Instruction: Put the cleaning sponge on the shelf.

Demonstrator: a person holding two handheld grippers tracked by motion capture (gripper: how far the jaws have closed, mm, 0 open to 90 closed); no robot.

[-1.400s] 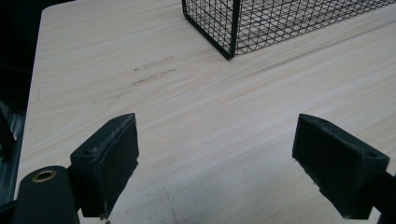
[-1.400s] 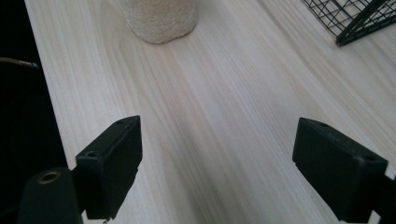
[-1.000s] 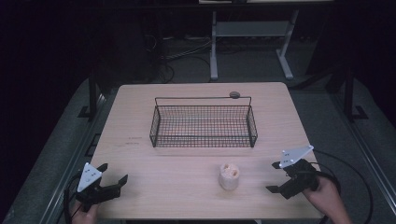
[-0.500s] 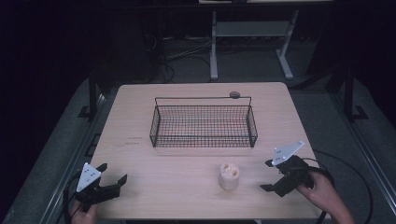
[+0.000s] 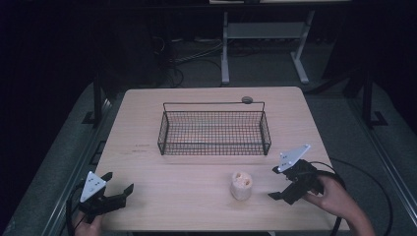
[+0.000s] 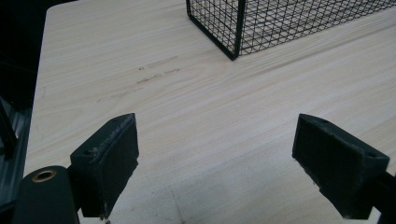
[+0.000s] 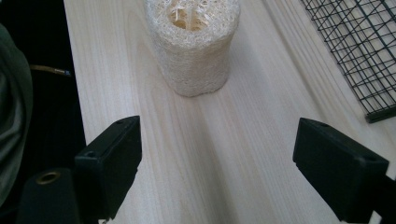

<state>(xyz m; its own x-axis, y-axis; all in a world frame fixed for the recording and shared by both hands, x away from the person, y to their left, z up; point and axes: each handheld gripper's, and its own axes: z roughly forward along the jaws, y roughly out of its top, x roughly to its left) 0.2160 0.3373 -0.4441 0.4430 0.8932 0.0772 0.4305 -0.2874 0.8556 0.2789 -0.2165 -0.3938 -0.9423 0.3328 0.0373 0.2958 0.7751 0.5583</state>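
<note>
Right gripper view: loofah (image 7: 192, 44) upright just ahead of right claw (image 7: 233, 172), jaws spread, apart.

Left gripper (image 5: 118, 186) fingers spread wide; right gripper (image 5: 276, 183) likewise.

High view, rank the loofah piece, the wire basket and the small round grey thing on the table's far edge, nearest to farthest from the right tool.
1. Pale cylindrical loofah piece, upright on the table, just left of the right tool.
2. Black wire mesh basket, mid-table, beyond it.
3. Small round grey object, behind the basket's far rim.
</note>
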